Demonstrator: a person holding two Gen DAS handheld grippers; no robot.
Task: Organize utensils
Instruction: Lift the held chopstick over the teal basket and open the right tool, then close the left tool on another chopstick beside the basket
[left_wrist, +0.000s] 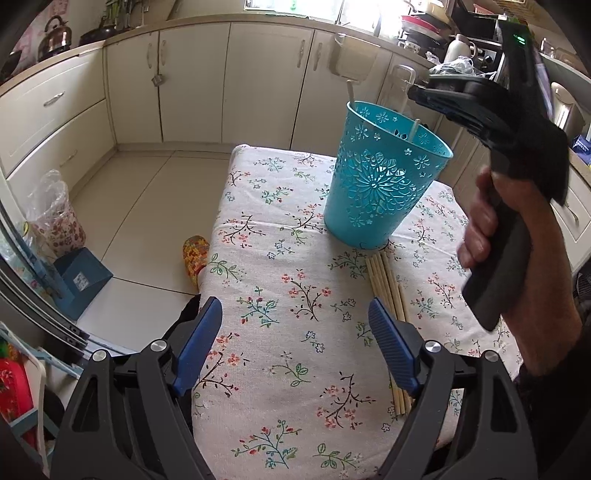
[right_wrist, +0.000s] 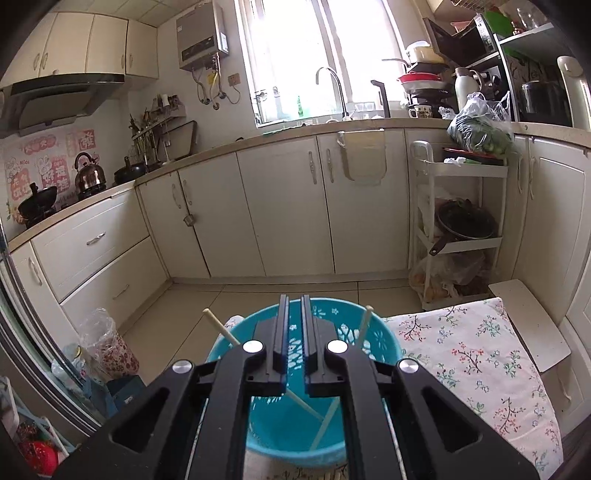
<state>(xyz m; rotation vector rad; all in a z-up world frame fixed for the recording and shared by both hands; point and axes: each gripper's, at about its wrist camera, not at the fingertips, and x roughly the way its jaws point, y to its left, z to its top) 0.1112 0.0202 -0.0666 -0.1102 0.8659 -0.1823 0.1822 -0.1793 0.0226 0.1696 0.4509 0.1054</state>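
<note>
Chopsticks (right_wrist: 364, 326) — two in bucket (right_wrist: 384, 332)

teal flower-embossed bucket (left_wrist: 380, 184), pale wooden chopsticks (left_wrist: 388, 284), white floral-sprigged tablecloth (left_wrist: 288, 295), blue-padded gripper fingers (left_wrist: 201, 339)

A home kitchen: cream cabinets (right_wrist: 280, 206), sink faucet (right_wrist: 332, 85), kettle (right_wrist: 88, 173), range hood (right_wrist: 59, 96).
</note>
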